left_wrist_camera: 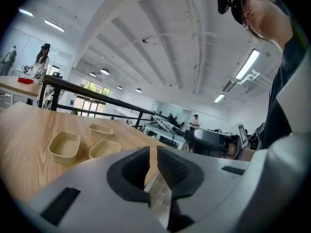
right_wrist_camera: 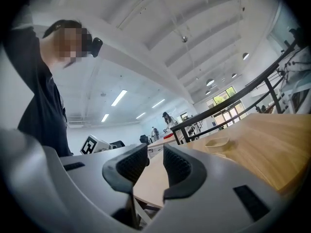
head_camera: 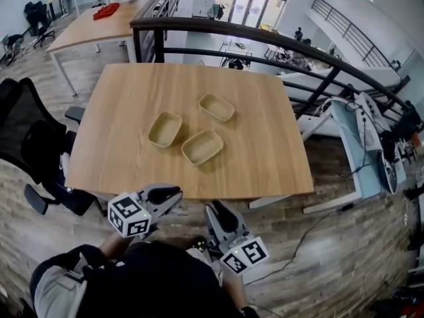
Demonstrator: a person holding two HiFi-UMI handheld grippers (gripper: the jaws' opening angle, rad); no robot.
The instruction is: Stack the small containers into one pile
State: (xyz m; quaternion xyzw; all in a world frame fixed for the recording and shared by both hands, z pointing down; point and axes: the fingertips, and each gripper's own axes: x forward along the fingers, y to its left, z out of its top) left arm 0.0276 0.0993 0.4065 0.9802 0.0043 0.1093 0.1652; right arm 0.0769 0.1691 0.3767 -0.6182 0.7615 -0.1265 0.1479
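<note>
Three shallow beige containers lie apart on the wooden table [head_camera: 126, 105]: one at the left [head_camera: 165, 129], one nearer the front [head_camera: 202, 147], one further back on the right [head_camera: 216, 107]. The left gripper view shows all three, the left one [left_wrist_camera: 64, 145], the front one [left_wrist_camera: 104, 149] and the back one [left_wrist_camera: 101, 129]. The right gripper view shows only one container [right_wrist_camera: 217, 142]. My left gripper [head_camera: 173, 194] [left_wrist_camera: 153, 152] hovers off the table's near edge, shut and empty. My right gripper [head_camera: 213, 209] [right_wrist_camera: 156, 150] is beside it, jaws slightly open, holding nothing.
A black office chair [head_camera: 26, 144] stands at the table's left. A dark railing [head_camera: 265, 42] runs behind the table. A second table [head_camera: 86, 25] with a red object [head_camera: 106, 10] is at the back left. Cables and equipment [head_camera: 371, 138] lie on the floor at the right.
</note>
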